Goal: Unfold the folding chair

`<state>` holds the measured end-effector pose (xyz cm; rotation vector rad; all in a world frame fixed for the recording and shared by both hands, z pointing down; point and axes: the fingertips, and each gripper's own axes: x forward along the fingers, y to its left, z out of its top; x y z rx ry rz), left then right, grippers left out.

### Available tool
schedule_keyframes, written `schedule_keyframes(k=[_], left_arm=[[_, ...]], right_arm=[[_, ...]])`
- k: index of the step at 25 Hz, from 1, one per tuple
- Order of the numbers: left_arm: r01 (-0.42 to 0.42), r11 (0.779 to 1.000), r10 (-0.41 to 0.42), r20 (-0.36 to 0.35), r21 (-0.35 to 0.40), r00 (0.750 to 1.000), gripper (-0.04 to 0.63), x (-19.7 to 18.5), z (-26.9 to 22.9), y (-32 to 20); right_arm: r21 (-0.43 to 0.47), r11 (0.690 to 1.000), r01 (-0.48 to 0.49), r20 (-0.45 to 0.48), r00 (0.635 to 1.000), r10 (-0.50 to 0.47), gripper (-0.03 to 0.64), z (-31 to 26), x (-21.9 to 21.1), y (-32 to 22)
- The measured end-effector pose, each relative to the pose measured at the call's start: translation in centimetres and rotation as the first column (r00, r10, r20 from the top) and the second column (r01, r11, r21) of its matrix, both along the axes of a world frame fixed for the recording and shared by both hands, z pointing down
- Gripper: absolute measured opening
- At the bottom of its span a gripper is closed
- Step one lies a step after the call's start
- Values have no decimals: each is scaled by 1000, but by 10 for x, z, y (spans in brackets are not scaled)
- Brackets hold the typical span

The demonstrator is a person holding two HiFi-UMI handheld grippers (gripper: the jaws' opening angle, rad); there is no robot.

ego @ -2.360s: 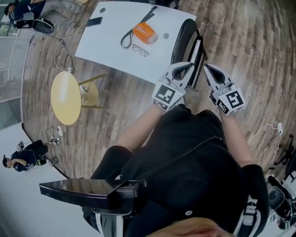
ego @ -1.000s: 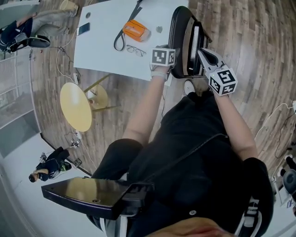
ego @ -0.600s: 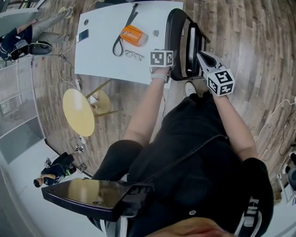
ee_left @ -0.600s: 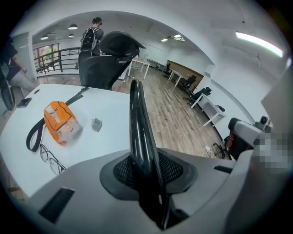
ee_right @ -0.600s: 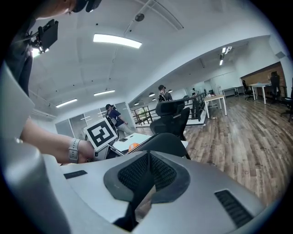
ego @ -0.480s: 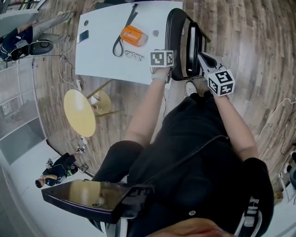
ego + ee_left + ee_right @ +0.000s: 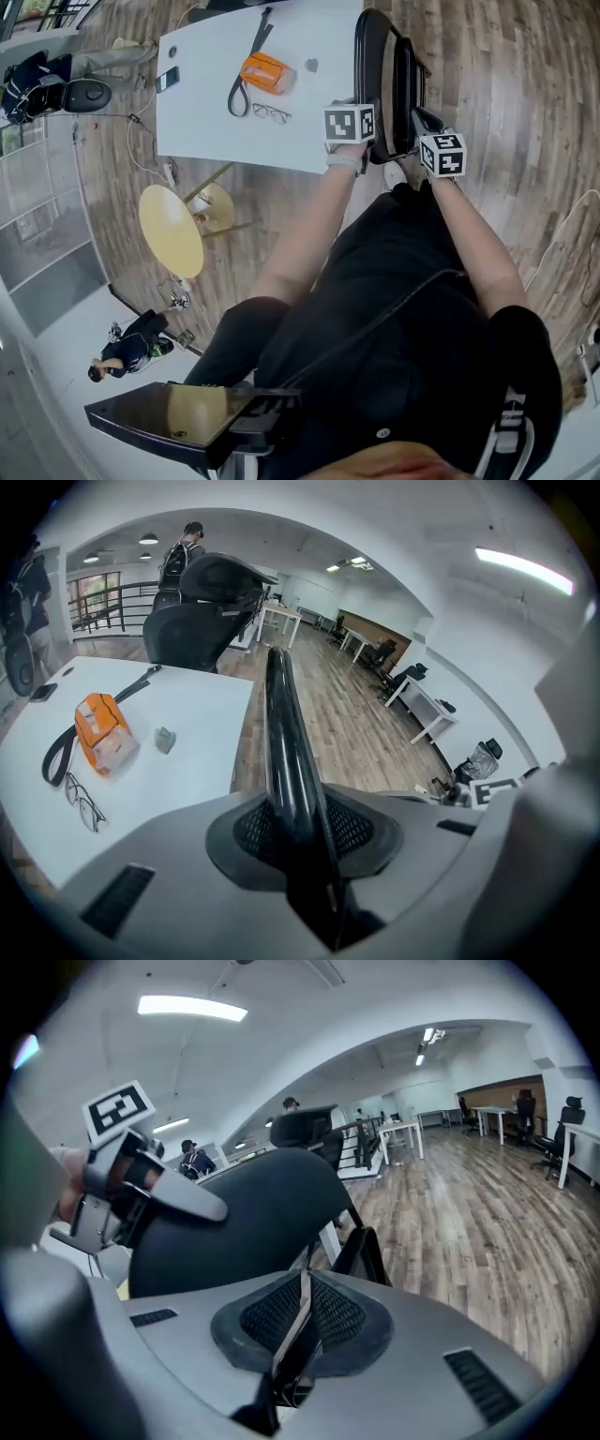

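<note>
The folding chair (image 7: 361,56) stands folded and upright on the wood floor, just right of the white table (image 7: 216,103) and straight ahead of the person. Its outer black panel (image 7: 244,1222) faces the right gripper view, with dark legs showing behind it. Whether that panel is the seat or the back I cannot tell. The left claw (image 7: 298,822) has just been closing and has the panel's thin glossy rim (image 7: 281,733) pinched between its ribbed pads, high on the panel's left side as the right gripper view shows it. The right claw (image 7: 298,1321) is closed pad against pad at the chair's right side. Only a thin pale line shows at the seam, and nothing is clearly gripped.

The step in hand looks like securing both holds before spreading the chair. The left grip likely needs to sit deep on the rim, since the gloss looks slippery and a pull across the pads could slide it off. The right claw would have to open and take the other leaf or the frame, not the same panel. The pull should probably swing the two parts apart about the hinge, with the feet kept on the floor. It should also go away from the table, where an orange pack (image 7: 263,71) and glasses (image 7: 270,113) lie near the edge.
</note>
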<state>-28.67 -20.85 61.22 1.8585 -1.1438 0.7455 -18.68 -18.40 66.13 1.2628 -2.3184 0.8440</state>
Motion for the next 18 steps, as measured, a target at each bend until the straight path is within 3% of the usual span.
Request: schedule_keyframes(k=[4, 8, 14, 18], left_arm=[[10, 1000, -10, 11, 3, 1000, 84, 12, -2, 2], [0, 1000, -1, 18, 15, 1000, 84, 24, -4, 4], [-19, 999, 19, 20, 30, 1000, 87, 45, -9, 4], [-40, 998, 39, 27, 41, 999, 94, 59, -11, 6]], right_arm=[[-98, 995, -17, -28, 1000, 14, 26, 43, 4, 5], [-160, 987, -13, -56, 998, 4, 83, 71, 4, 9], [-213, 976, -46, -89, 996, 27, 227, 99, 0, 1], [-222, 972, -74, -153, 987, 40, 241, 111, 1, 3]])
